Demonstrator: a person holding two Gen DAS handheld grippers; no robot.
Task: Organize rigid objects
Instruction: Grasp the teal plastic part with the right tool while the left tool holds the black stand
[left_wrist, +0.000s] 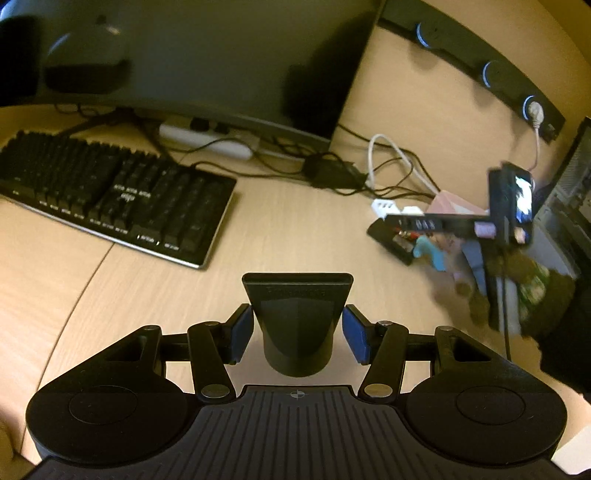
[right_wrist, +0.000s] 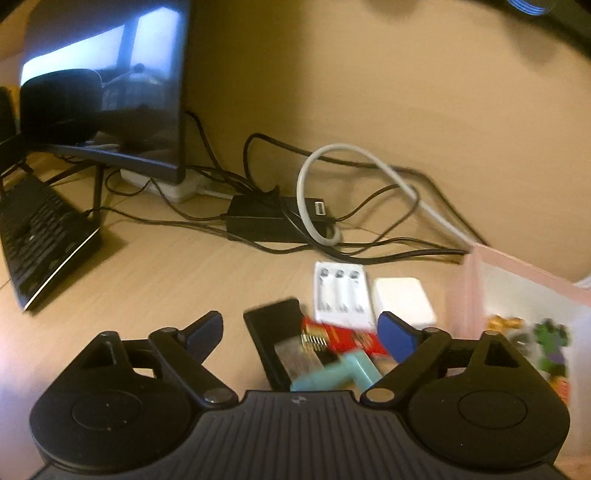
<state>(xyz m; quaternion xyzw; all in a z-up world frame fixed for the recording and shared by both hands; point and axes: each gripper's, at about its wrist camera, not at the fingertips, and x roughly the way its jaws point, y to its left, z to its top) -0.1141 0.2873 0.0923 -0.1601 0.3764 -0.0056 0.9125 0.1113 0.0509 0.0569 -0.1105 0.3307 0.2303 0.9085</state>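
Left gripper (left_wrist: 297, 332) clamped on black dryer nozzle (left_wrist: 297, 317), flat mouth forward; right gripper (right_wrist: 301, 336) spread wide above teal piece (right_wrist: 340, 373), nearer pink bin (right_wrist: 476, 291).

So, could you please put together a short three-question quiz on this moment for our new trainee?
1. True or false: the left gripper is shut on the black nozzle.
2. Multiple choice: the right gripper is A) shut on the teal piece, B) open and holding nothing, C) shut on the white cable.
3. Fill in the blank: in the right wrist view, the teal piece lies on the black ____, beside a red packet.

Key
1. True: both blue pads press its sides.
2. B: its fingers stand wide apart above the small items.
3. Tray. A pink bin stands just right of it.
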